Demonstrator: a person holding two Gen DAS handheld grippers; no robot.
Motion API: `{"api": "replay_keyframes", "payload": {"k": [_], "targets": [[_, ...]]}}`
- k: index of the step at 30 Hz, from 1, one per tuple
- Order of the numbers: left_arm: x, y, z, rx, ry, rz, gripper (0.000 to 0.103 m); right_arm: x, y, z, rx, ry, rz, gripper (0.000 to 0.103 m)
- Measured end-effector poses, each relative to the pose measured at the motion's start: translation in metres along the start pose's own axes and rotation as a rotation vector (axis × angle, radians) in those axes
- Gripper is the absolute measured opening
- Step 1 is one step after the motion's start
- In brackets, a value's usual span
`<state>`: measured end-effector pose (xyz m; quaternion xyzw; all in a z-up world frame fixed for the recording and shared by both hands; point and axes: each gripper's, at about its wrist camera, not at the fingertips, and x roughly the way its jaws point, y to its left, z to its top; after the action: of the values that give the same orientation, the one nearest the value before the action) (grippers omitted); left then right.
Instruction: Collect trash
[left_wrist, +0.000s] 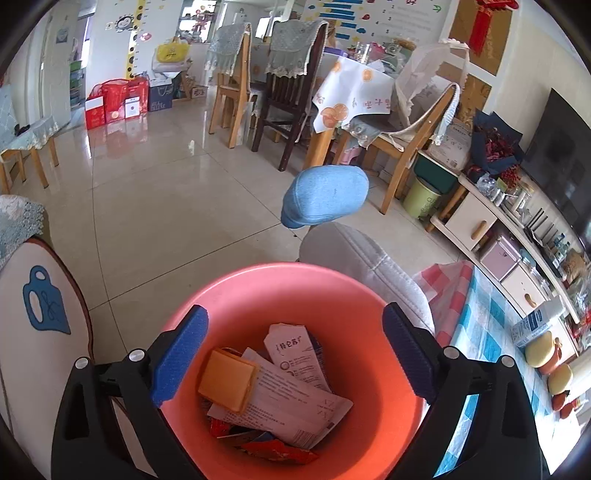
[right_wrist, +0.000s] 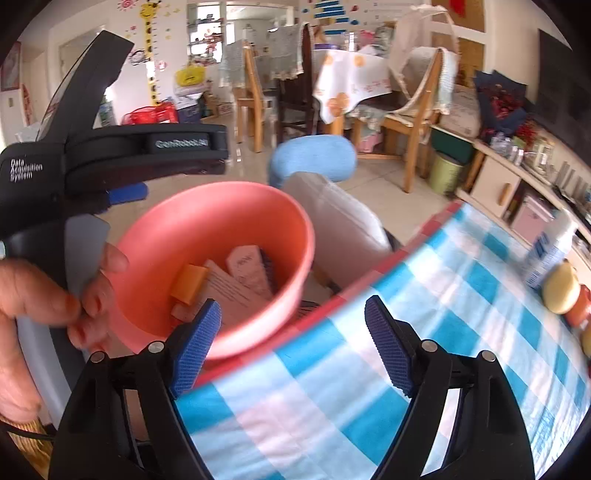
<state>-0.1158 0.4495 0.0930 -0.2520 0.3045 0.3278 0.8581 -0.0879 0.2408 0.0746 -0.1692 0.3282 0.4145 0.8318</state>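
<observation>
A salmon-pink bin (left_wrist: 369, 314) stands beside the table and holds trash: a white paper carton (left_wrist: 295, 350), an orange box (left_wrist: 227, 380), a printed leaflet (left_wrist: 288, 402) and red wrappers (left_wrist: 277, 448). My left gripper (left_wrist: 295, 356) hovers directly over the bin's mouth, wide open and empty. The bin also shows in the right wrist view (right_wrist: 207, 229), left of the table edge. My right gripper (right_wrist: 293, 345) is open and empty above the blue-checked tablecloth (right_wrist: 424, 314). The left gripper body (right_wrist: 110, 155) and the hand holding it show at the left there.
A milk carton (left_wrist: 535, 323) and small yellow-lidded jars (left_wrist: 543, 352) stand on the checked table at the right. A person's grey leg (left_wrist: 362, 258) and blue slipper (left_wrist: 325, 195) lie beyond the bin. Chairs (left_wrist: 284, 99), a dining table and a TV cabinet (left_wrist: 491, 236) stand farther off.
</observation>
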Motion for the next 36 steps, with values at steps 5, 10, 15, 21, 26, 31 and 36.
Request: {"api": "replay_keyframes", "payload": {"k": [5, 10, 15, 21, 26, 31, 36], "targets": [[-0.010, -0.022, -0.003, 0.078, -0.048, 0.015, 0.096, -0.021, -0.033, -0.019, 0.079, -0.012, -0.072, 0.082], [-0.018, -0.049, -0.009, 0.173, -0.097, 0.061, 0.096, -0.045, -0.061, -0.039, 0.117, -0.038, -0.154, 0.082], [-0.031, -0.073, -0.018, 0.246, -0.137, 0.025, 0.096, -0.074, -0.089, -0.061, 0.172, -0.058, -0.206, 0.082], [-0.051, -0.106, -0.034, 0.325, -0.178, -0.053, 0.096, -0.109, -0.114, -0.089, 0.220, -0.076, -0.274, 0.084], [-0.075, -0.143, -0.059, 0.452, -0.245, -0.078, 0.096, -0.134, -0.136, -0.110, 0.273, -0.092, -0.321, 0.086], [-0.099, -0.179, -0.085, 0.558, -0.300, -0.120, 0.096, -0.165, -0.157, -0.125, 0.339, -0.146, -0.357, 0.086], [-0.120, -0.210, -0.113, 0.627, -0.313, -0.175, 0.096, -0.193, -0.173, -0.140, 0.376, -0.197, -0.399, 0.087]]}}
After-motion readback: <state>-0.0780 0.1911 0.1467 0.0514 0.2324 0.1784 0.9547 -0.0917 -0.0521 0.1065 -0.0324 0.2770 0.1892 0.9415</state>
